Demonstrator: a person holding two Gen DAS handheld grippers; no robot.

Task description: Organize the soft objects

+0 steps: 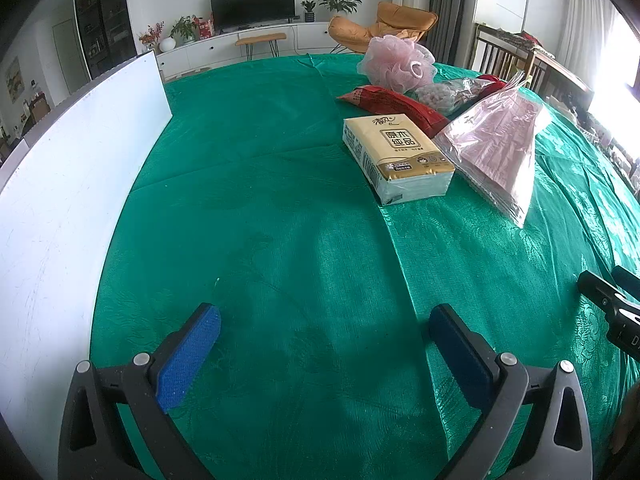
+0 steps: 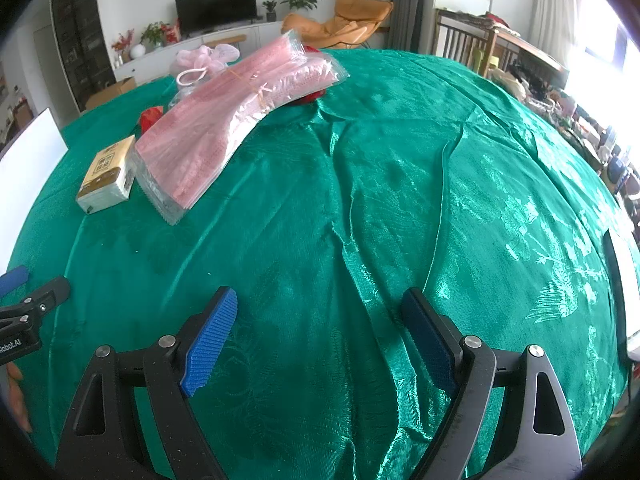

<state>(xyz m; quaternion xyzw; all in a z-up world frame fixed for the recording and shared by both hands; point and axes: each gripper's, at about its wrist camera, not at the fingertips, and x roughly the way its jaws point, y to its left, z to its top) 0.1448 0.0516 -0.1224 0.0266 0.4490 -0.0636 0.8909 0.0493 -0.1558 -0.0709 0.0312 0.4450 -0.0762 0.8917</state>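
On the green tablecloth (image 1: 280, 200) lies a tan tissue pack (image 1: 396, 156), also in the right wrist view as the tissue pack (image 2: 106, 174). Beside it rests a clear bag of pink masks (image 1: 504, 148), the same mask bag (image 2: 224, 116). Behind them sit a red packet (image 1: 396, 106), a bag of white balls (image 1: 444, 94) and a pink bath pouf (image 1: 396, 64), the pouf (image 2: 204, 60) partly hidden in the right view. My left gripper (image 1: 324, 316) hovers open over bare cloth, well short of the pile. My right gripper (image 2: 320, 304) is open too, with nothing between its fingers.
A white board (image 1: 80, 168) stands upright along the table's left side. A white object (image 2: 626, 292) lies at the right edge in the right wrist view. Wooden chairs (image 1: 504, 56) and a cluttered side table stand beyond the far right edge. The cloth is wrinkled in front of my right gripper.
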